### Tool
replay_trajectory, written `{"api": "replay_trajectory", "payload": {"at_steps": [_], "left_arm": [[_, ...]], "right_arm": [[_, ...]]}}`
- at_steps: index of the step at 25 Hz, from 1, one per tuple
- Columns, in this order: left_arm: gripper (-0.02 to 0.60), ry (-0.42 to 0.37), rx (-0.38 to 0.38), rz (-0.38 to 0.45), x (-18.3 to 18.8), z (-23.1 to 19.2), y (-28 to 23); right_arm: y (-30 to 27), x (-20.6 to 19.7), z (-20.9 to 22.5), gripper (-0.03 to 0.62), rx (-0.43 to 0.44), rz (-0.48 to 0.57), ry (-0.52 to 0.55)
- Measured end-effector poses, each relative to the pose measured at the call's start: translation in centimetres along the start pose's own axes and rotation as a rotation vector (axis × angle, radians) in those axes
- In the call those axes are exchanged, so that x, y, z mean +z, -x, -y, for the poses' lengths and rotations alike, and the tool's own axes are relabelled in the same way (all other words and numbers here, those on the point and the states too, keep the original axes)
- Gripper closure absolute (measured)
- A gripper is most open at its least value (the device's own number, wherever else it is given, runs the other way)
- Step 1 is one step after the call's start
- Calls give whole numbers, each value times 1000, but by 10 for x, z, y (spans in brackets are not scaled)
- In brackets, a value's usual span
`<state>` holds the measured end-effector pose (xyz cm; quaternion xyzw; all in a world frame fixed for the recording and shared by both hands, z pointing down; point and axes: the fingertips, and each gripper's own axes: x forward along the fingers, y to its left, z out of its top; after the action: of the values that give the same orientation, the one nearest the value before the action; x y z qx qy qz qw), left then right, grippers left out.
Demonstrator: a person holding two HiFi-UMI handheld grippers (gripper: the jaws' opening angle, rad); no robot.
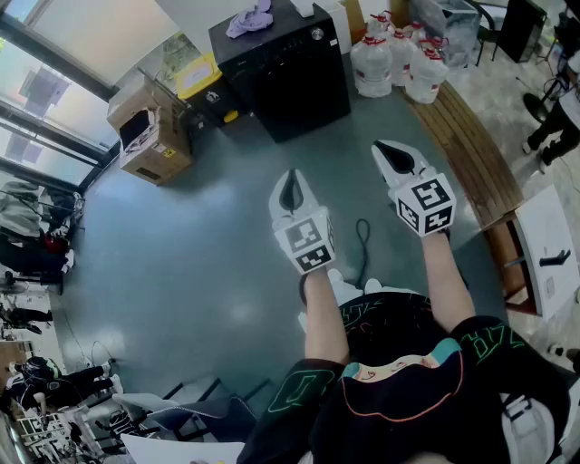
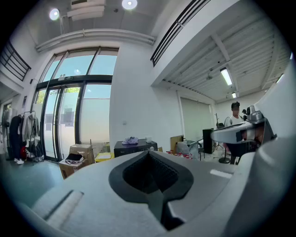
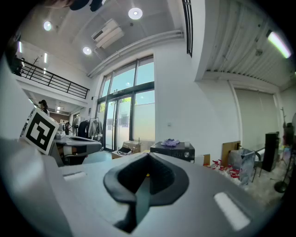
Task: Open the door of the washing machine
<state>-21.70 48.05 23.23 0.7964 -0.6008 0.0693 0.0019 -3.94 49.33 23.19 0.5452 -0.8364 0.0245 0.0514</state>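
Washing machine (image 1: 288, 77), a black cabinet with a purple cloth (image 1: 250, 18) on its top, stands at the far edge of the floor (image 1: 199, 245) against the wall, between cardboard boxes (image 1: 149, 136) on its left and water jugs (image 1: 399, 63) on its right. Its dark front faces the person, and it lies straight ahead of both grippers and well apart from them, with bare floor between.

Both of the 2 grippers point forward at about level. The left gripper (image 1: 291, 184) has its jaws pressed together with nothing in them, and it lines up almost squarely with the middle of the machine's front. The right gripper (image 1: 390, 152) is likewise closed and empty; it reaches further forward and sits off toward the machine's right front corner, so it looks the nearer of the 2.

No door outline or handle can be made out on the dark front from here, so which side to reach for cannot be told. The approach probably has to run straight ahead, and the jaws would need to part before they can take hold of anything
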Motion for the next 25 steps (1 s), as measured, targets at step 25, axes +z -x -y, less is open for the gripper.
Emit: {"api": "replay_trajectory", "payload": {"at_steps": [25], "left_arm": [[571, 57, 18, -43, -26, -25, -109]], "right_arm": [[-88, -22, 86, 591, -42, -42, -84]]}}
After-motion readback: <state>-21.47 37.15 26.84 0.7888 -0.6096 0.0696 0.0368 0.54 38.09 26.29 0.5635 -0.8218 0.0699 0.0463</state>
